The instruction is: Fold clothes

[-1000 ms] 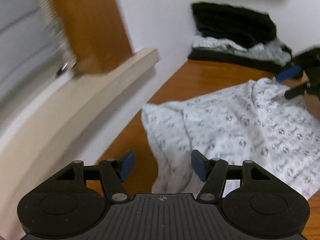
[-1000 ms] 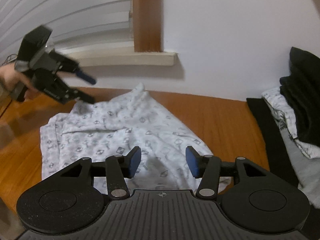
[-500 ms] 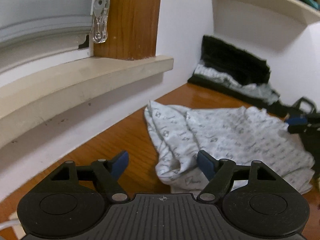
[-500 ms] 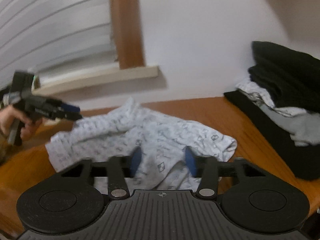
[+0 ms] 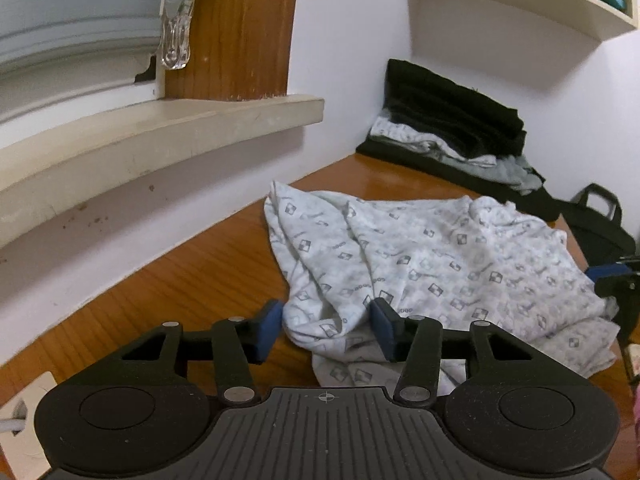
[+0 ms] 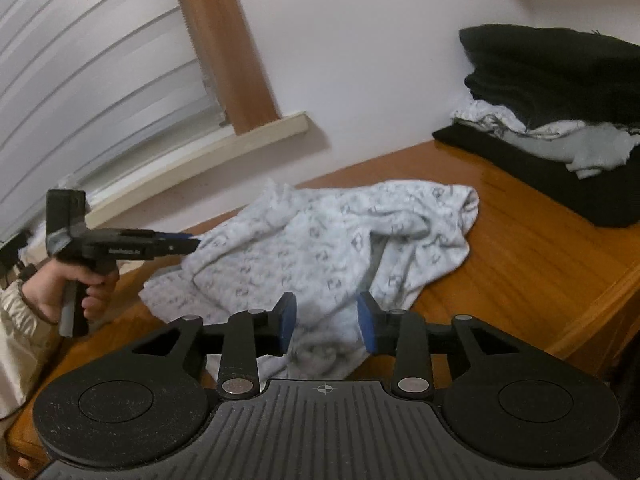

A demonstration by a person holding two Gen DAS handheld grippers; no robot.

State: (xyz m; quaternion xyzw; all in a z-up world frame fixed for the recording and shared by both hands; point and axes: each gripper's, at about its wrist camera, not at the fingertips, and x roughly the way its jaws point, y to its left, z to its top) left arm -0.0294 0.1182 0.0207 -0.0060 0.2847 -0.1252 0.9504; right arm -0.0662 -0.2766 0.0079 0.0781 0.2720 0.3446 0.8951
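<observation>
The white patterned garment lies crumpled on the wooden table, near the wall. The left gripper is closing, pads either side of a cloth fold but not pressing it. The right gripper is opening over the near hem, holding nothing. A hand grips the left handle. Folded dark clothes are stacked in the corner.
</observation>
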